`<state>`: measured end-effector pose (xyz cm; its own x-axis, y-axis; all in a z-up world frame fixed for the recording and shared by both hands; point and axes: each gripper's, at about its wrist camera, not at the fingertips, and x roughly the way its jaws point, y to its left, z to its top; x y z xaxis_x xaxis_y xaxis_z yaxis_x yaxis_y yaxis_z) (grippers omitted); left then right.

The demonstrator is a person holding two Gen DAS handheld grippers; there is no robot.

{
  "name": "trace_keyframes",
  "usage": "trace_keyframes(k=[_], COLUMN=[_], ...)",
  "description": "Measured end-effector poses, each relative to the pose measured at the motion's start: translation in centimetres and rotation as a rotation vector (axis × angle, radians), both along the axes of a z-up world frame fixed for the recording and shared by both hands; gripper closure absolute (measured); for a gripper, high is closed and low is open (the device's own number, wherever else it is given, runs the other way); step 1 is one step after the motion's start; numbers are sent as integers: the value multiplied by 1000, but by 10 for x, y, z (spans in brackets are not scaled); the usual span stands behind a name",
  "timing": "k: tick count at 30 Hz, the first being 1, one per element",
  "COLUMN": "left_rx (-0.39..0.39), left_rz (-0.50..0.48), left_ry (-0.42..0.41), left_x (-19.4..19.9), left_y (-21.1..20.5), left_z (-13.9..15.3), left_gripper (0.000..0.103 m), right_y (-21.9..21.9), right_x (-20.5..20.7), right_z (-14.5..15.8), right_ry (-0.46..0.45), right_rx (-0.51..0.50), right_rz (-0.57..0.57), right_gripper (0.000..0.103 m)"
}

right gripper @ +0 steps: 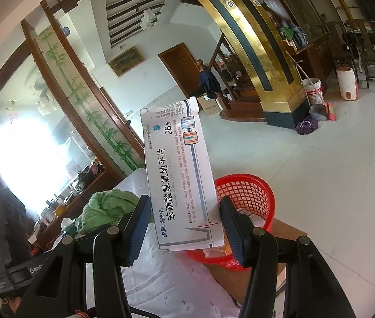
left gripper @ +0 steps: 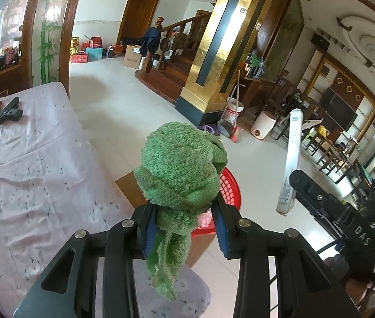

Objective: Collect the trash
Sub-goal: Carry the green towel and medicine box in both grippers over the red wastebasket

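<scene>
The red basket (right gripper: 245, 206) is your target, and it sits low and ahead of both tools, on a piece of brown cardboard (right gripper: 264, 273) on the floor just beside the cloth-covered surface (left gripper: 28, 164). Some litter already lies inside it.

Your right gripper (right gripper: 184, 228) has its jaws pinching the white medicine box (right gripper: 179, 175) near its lower end. The box stands nearly upright, its long axis running up and away from the jaws, with its lower end just over the near rim of the basket. This load looks the nearer of the two to dropping in.

Your left gripper (left gripper: 184, 228) has its jaws clamped on the green towel (left gripper: 182, 167), bunched above them with a tail hanging below. In the left view the basket shows directly behind and under the towel, so it too looks roughly above the opening.

Judging from this, a short push forward and down, then spreading the jaws, should land both.
</scene>
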<state>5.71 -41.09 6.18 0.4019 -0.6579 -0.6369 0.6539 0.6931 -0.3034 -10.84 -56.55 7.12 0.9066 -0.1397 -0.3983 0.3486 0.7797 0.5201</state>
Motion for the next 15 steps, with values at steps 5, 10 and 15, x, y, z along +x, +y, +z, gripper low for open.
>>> trace_keyframes(k=[5, 10, 15], left_rx=[22, 48, 70], left_rz=[4, -1, -8], left_ry=[-24, -41, -34], left_x=[6, 12, 16], left_y=[-15, -32, -48], left_z=[-7, -15, -26], left_gripper=[67, 67, 67], right_y=[-10, -26, -39], right_x=[18, 30, 39], right_z=[-3, -13, -25], right_ry=[15, 29, 54], right_rx=[2, 31, 58], right_rz=[5, 12, 12], right_gripper=[45, 45, 45])
